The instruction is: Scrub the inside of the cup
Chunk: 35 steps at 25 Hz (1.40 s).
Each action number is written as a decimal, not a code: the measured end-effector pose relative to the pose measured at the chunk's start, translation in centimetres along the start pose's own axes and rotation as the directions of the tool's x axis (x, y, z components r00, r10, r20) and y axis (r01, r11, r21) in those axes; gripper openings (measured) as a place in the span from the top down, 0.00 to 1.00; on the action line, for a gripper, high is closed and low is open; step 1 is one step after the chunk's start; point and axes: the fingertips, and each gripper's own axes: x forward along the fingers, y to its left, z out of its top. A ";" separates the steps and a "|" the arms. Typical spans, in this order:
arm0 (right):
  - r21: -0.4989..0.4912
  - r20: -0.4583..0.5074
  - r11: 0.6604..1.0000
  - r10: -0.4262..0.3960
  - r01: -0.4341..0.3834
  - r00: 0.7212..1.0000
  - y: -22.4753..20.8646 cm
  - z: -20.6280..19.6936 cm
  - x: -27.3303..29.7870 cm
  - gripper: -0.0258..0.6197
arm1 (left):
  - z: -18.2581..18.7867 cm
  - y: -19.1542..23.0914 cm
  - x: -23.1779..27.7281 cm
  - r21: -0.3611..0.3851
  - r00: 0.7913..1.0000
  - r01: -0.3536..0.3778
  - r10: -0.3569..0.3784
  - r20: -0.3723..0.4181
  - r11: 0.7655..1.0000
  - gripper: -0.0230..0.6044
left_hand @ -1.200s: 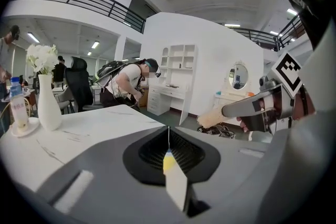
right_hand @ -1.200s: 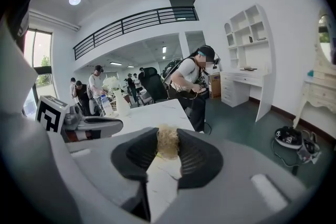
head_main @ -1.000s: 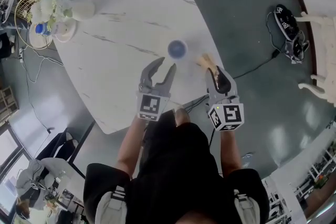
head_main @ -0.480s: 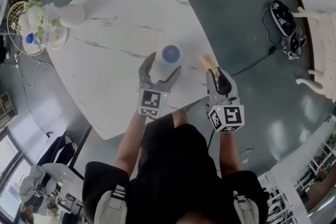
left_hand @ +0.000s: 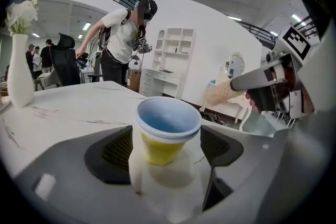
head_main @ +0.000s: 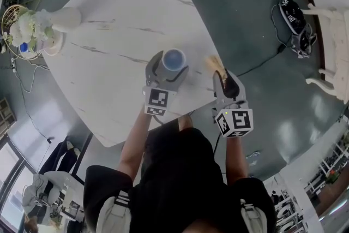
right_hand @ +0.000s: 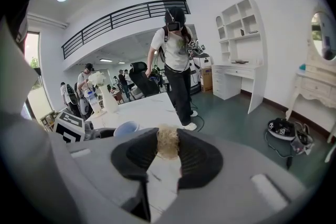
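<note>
1. Left gripper view shows the cup point(left_hand: 167, 131), yellow outside and blue inside, upright on the white desk point(left_hand: 68, 107) between the jaws of the left gripper point(left_hand: 165, 148). Those jaws have just been opening and stand wide, with both pads clear of the cup.
2. It looks light and thin-walled, so I'd expect it to skid or tip under scrubbing, and to dent if squeezed hard. The yellow wall just below the rim seems the place to hold it.
3. At centre frame, the right gripper point(right_hand: 168, 136) has its jaws closed on a straw-coloured scrubber point(right_hand: 168, 147), with the cup off to the left.
4. At far left a vase point(left_hand: 20, 73) of flowers sits well apart, and a person point(left_hand: 123, 39) stands beyond the desk. Nothing seems to block the scrubber's way to the cup.
</note>
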 end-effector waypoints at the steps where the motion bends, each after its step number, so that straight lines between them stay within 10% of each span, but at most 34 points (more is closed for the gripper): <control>1: 0.000 -0.001 1.000 0.000 0.000 1.000 -0.1 0.0 0.0 0.79 | 0.0 -0.1 0.2 0.003 1.000 0.002 -0.002 -0.001 1.000 0.33; 35: -0.042 0.088 0.999 0.033 -0.030 0.996 1.0 3.2 -3.9 0.79 | 3.6 -2.2 -2.7 0.084 0.999 -0.031 0.028 0.043 0.996 0.46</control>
